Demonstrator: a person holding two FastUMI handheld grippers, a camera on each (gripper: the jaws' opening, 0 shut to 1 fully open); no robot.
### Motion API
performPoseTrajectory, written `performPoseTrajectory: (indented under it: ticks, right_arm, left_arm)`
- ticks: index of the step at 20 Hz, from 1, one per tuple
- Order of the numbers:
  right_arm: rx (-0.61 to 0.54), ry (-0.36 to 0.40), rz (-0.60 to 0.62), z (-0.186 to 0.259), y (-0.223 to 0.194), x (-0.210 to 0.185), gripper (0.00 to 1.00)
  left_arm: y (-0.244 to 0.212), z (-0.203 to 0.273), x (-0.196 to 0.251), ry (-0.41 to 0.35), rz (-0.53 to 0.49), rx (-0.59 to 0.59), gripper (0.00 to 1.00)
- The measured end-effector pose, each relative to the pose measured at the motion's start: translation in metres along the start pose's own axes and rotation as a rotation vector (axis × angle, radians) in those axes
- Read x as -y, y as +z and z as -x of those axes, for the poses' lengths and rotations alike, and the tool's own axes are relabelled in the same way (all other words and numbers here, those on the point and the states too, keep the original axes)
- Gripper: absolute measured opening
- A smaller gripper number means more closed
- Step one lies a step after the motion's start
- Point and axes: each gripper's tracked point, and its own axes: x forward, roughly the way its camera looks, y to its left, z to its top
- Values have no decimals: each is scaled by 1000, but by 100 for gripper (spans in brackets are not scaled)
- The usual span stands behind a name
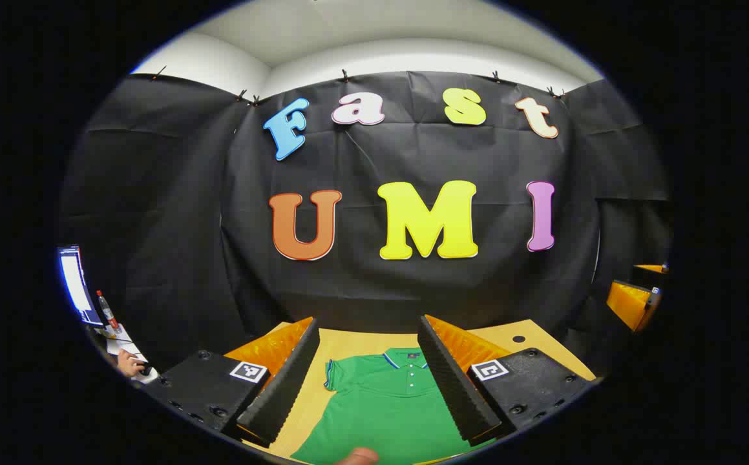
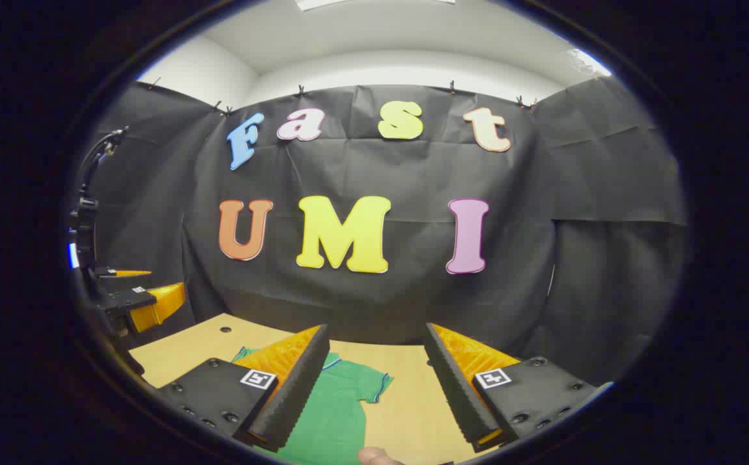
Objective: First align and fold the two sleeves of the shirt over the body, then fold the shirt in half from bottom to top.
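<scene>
A green polo shirt [image 1: 387,400] lies flat on the wooden table [image 1: 355,342], collar [image 1: 406,358] toward the wall. One short sleeve [image 1: 335,374] is spread out to the left. My left gripper [image 1: 368,326] is open above the shirt with nothing between its fingers. In the right gripper view the shirt [image 2: 338,403] lies at lower left with its other sleeve [image 2: 374,385] spread on the table [image 2: 406,387]. My right gripper [image 2: 376,332] is open and holds nothing. The other gripper shows at the far right [image 1: 636,300] of the left gripper view and at the far left [image 2: 135,303] of the right gripper view.
A fingertip [image 1: 358,457] shows at the bottom edge of each view. A screen [image 1: 73,284], a bottle [image 1: 106,310] and a person's hand [image 1: 130,365] are off to the left. A dark stand [image 2: 86,213] rises at the left. The table has a small hole [image 1: 518,338].
</scene>
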Motion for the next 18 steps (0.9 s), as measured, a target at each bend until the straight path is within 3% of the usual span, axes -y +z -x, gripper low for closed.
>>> performPoseTrajectory:
  ticks: [1, 4, 18]
  right_arm:
    - [-13, 9, 12, -2, -5, -7, 94]
    - [-15, 6, 61, -9, -9, -15, 96]
    - [-101, -24, 12, -64, -40, -13, 94]
  left_arm:
    - [-3, -2, 1, -5, 7, -11, 99]
    - [-8, -13, 5, -33, 2, -21, 99]
    - [-15, -57, 24, -101, -11, -44, 99]
